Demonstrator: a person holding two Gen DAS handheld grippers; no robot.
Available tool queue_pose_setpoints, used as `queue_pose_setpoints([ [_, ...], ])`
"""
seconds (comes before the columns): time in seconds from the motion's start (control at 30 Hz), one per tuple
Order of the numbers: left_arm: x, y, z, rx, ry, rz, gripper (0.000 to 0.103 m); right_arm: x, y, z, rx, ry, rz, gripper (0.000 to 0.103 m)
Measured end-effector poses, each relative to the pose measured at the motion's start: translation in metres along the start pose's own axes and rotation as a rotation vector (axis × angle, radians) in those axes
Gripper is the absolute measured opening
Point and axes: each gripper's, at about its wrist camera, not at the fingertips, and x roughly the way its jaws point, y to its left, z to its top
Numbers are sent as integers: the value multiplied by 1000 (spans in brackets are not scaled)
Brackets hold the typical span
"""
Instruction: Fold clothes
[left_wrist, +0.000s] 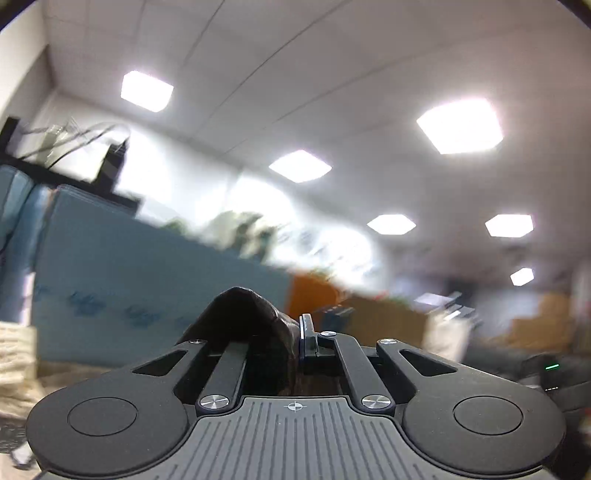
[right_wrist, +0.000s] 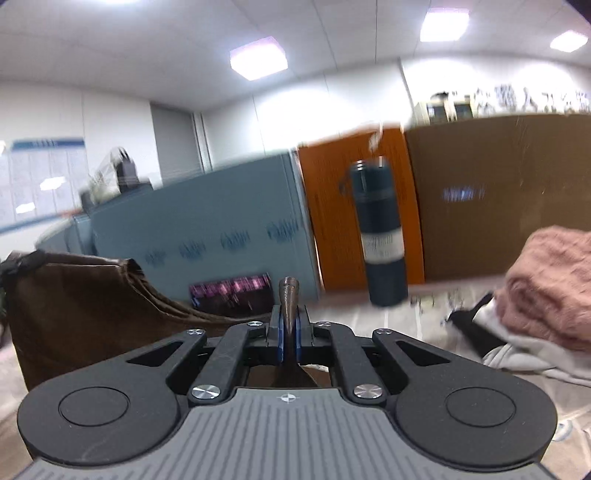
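Both grippers hold a dark brown garment lifted off the table. In the left wrist view my left gripper (left_wrist: 300, 332) is shut on a bunched fold of the brown garment (left_wrist: 243, 321), which humps up over the left finger and hides it. In the right wrist view my right gripper (right_wrist: 290, 328) is shut on a thin pinched edge of the brown garment (right_wrist: 74, 306); the cloth hangs spread out to the left. Both cameras tilt upward toward the ceiling.
A dark blue flask (right_wrist: 380, 236) stands on the table ahead of the right gripper. A pink knit (right_wrist: 554, 284) and a white garment (right_wrist: 517, 350) lie at right. A cream knit (left_wrist: 14, 354) lies at left. Blue and brown partitions stand behind.
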Motion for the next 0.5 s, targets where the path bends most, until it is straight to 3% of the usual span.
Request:
queue_pose_setpoints([
  [0.1, -39, -6, -2, -11, -45, -137, 6, -43, 7, -4, -6, -52, 9, 5],
  [0.3, -99, -14, -24, -87, 25, -250, 12, -116, 18, -29, -15, -100, 73, 6],
  [0.47, -119, -7, -47, -134, 154, -191, 19, -157, 27, -45, -42, -59, 127, 13],
  [0.5, -123, -6, -52, -142, 179, -175, 27, -161, 30, -47, -43, -51, 141, 19],
])
